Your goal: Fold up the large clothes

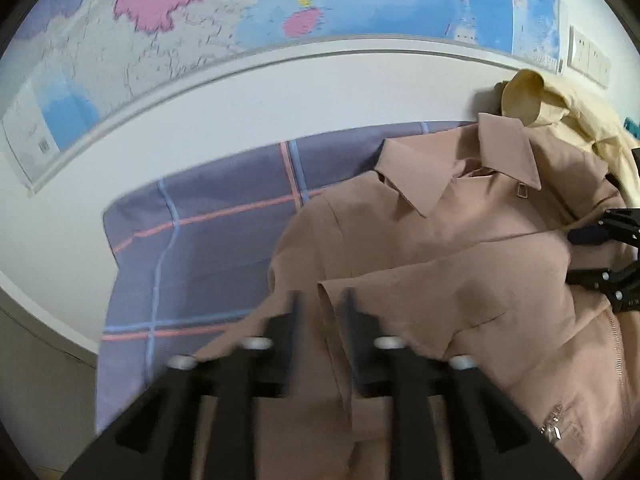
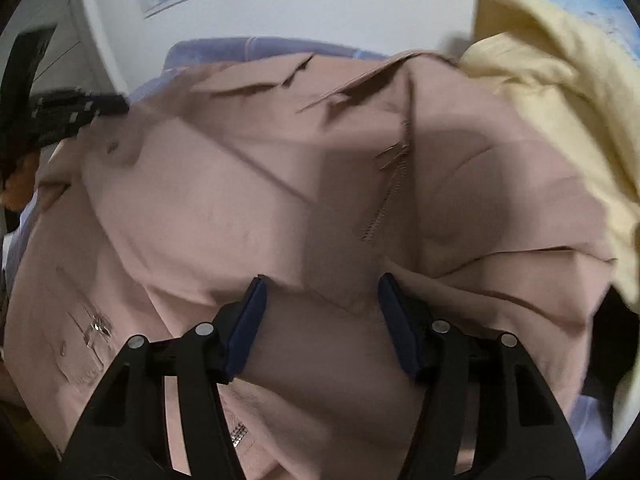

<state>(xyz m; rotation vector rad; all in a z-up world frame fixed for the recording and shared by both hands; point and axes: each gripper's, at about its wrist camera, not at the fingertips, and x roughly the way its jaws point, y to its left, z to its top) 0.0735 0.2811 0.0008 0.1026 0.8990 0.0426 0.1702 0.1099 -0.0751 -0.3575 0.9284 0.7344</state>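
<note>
The dusty-pink collared zip jacket (image 1: 460, 240), spread on the purple checked bedsheet (image 1: 208, 240), is mid-fold: at six o'clock the left gripper (image 1: 322, 312), part-open, straddles a sleeve cuff unpinched, the right gripper (image 2: 322, 304) gapes empty above cloth, so closing on edges is judged next.

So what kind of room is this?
Probably a bedroom at home. A pink jacket lies on a checked bedsheet, a yellow garment is heaped beside it, and a big map hangs on the wall.

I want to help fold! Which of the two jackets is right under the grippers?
The pinkish-brown jacket, the one with the zipper, spread on the checked sheet. The pale yellow jacket lies bunched behind it by the wall.
</note>
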